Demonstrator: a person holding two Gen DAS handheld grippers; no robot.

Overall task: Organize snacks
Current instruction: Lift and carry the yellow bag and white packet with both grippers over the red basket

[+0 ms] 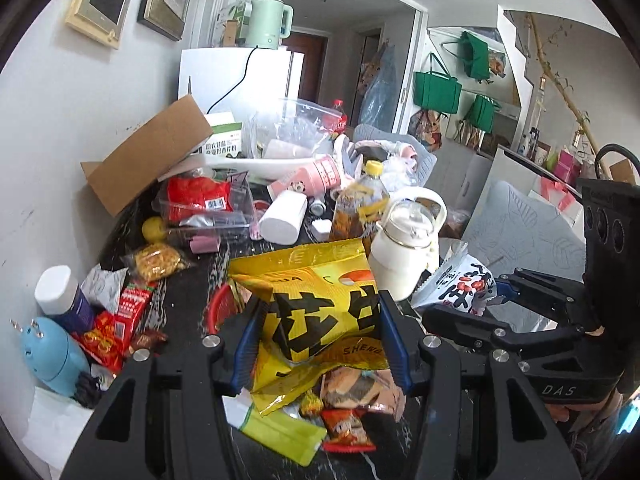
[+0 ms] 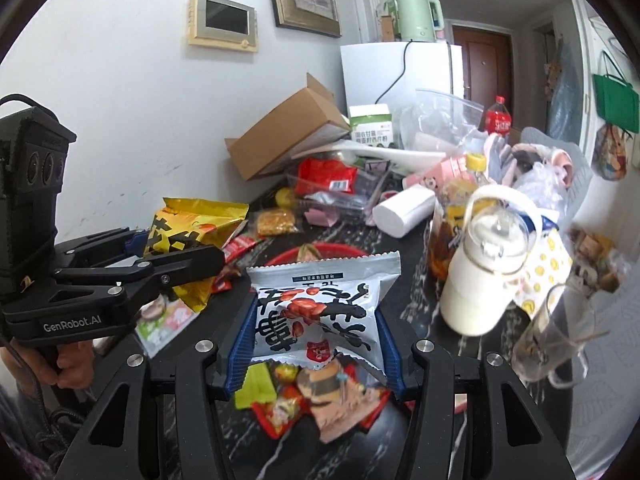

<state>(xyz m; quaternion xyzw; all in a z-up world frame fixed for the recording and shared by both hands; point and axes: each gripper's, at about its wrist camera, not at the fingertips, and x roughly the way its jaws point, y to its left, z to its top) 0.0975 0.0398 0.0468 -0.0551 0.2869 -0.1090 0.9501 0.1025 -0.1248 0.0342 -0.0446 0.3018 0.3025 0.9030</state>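
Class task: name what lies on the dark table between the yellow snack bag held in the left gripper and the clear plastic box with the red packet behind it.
A small clear packet of yellow snacks lies there, beside a red wrapper, plainest in the right wrist view.

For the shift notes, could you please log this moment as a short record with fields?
surface: dark marbled table, cluttered
left claw: shut on yellow peanut bag, held above the table
right claw: shut on silver peanut packet, held above the table
below the claws: red basket, loose snack packets
nearby: white kettle, yellow-capped bottle
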